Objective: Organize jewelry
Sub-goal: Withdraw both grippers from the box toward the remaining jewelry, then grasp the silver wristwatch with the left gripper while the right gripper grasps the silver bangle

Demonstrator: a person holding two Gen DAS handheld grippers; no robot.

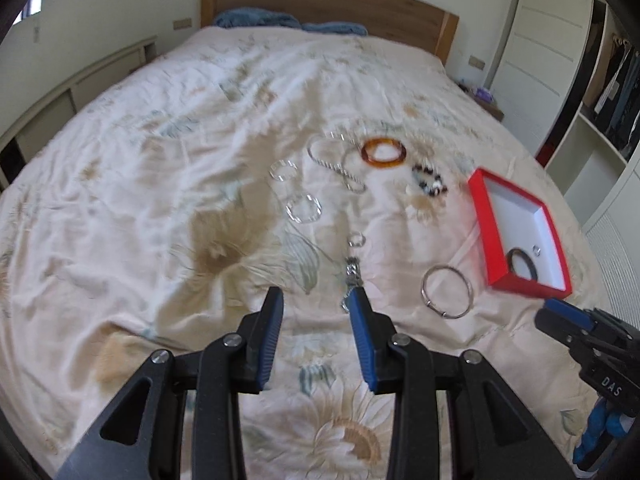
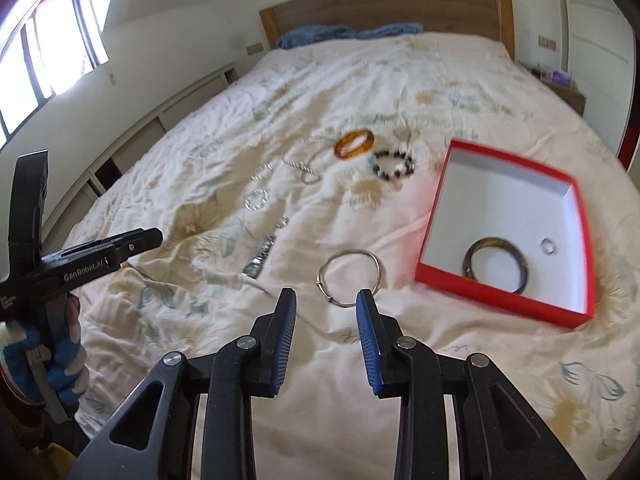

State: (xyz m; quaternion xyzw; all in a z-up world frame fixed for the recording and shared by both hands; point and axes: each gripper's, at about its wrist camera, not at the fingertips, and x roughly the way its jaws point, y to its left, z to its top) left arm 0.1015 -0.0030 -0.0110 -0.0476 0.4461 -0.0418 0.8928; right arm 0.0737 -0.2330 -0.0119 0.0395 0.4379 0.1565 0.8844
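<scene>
A red box [image 1: 480, 200] [image 2: 500, 294] with a white inside lies on the bed at the right; a dark bangle [image 2: 496, 268] and a small ring [image 2: 547, 246] lie in it. A silver bangle [image 1: 447, 290] [image 2: 351, 276] lies just left of the box. Further off lie an amber bangle [image 1: 384, 153] [image 2: 354, 143], a beaded bracelet [image 1: 430, 179] [image 2: 394, 165], a silver chain [image 1: 340, 164] [image 2: 300, 166], clear rings [image 1: 303, 208] [image 2: 256, 200] and a metal charm [image 1: 352, 270] [image 2: 260, 258]. My left gripper [image 1: 316, 300] is open, its right tip beside the charm. My right gripper [image 2: 326, 300] is open, just before the silver bangle.
The bed has a cream floral cover [image 1: 160, 200], with a wooden headboard [image 1: 320, 4] and blue pillows [image 2: 316, 36] at the far end. A low shelf [image 2: 160, 128] runs along the left wall. A wardrobe [image 1: 600, 100] stands at the right.
</scene>
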